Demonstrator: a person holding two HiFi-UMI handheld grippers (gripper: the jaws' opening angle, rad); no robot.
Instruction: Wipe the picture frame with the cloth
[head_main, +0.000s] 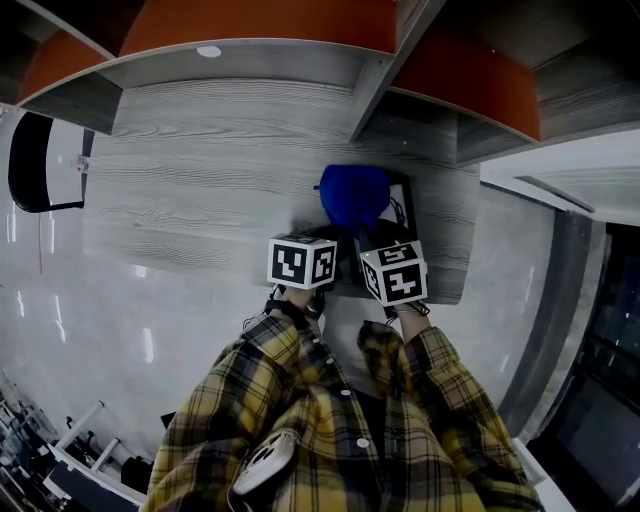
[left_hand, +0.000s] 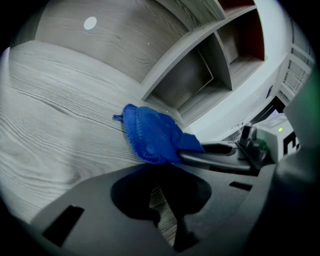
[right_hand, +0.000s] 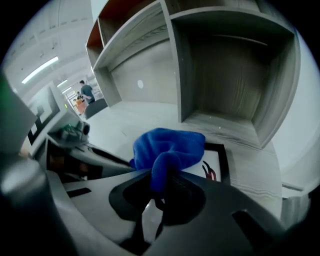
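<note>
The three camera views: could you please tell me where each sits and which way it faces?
Head view: on the person's head, looking steeply down at the desk; plaid sleeves and both marker cubes show.
Left gripper view: on the left gripper, looking along its shut, empty jaws across the desk toward the shelves.
Right gripper view: on the right gripper, facing the shelves; its jaws pinch the blue cloth over the picture frame.
Shared: all three show the cloth.

Head view looks steeply down on desk (head_main: 200, 170); both gripper views low & close, all 3 share cloth (head_main: 352, 195).
</note>
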